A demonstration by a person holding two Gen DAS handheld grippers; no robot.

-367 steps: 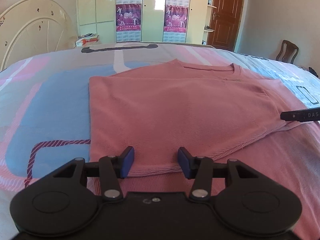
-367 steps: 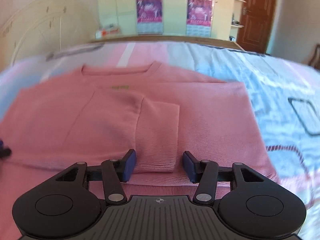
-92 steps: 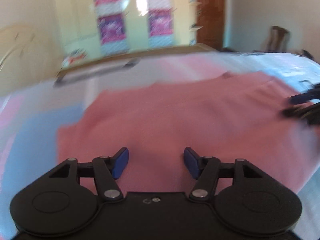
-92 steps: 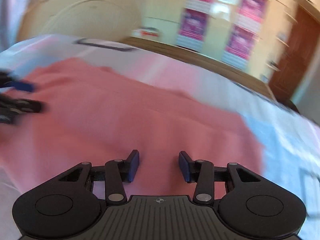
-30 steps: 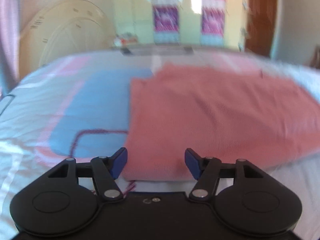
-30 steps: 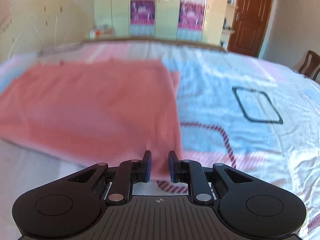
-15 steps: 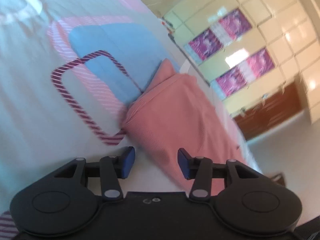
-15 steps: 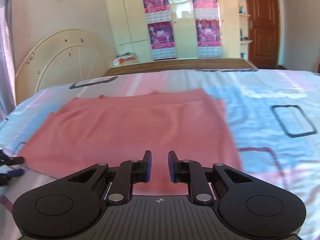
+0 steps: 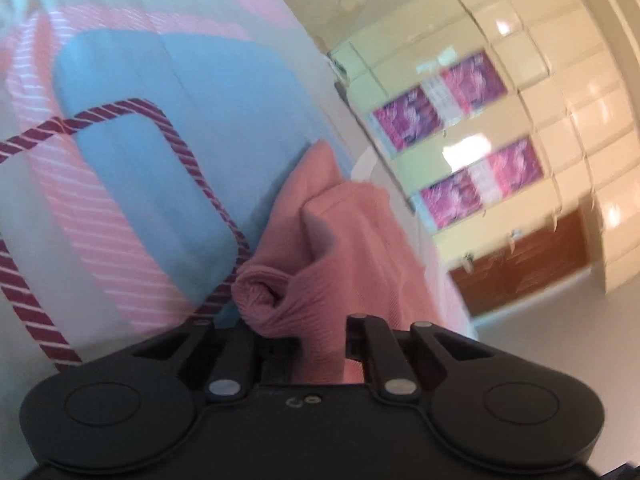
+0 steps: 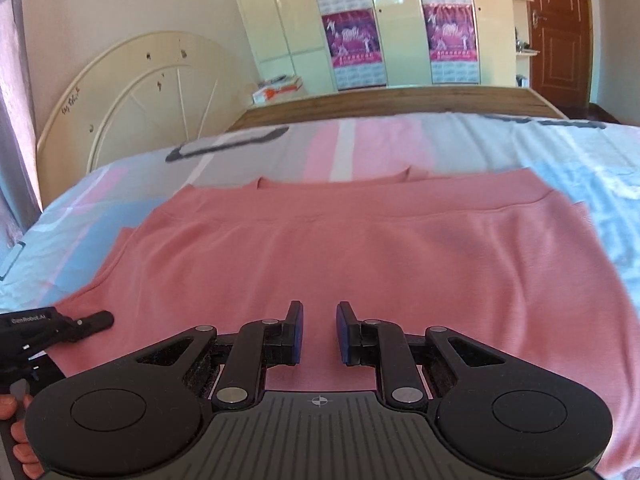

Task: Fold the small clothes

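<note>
Right wrist view: pink sweater (image 10: pixel 360 272) folded flat, right jaws parted; left jaws pinching its corner.

Left wrist cam sat right behind the left gripper (image 9: pixel 308 344), rolled hard, so the bed (image 9: pixel 120 168) tilted up the left of frame and the wardrobe (image 9: pixel 520 80) wall leaned right. It looked down along the fingers, very close to a bunched corner of the pink top (image 9: pixel 340 248); picture blurred.

Right wrist cam sat behind the right gripper (image 10: pixel 318 334), level, angled down across the bed (image 10: pixel 360 148) toward the headboard (image 10: pixel 132 100) and door (image 10: pixel 560 32). Pink top (image 10: pixel 360 264) filled mid-frame, close in.

Shared: pink top, bedspread, wardrobe (image 10: pixel 280 20) with posters (image 10: pixel 348 32). Right view also caught the left gripper (image 10: pixel 92 320) at its left edge.
</note>
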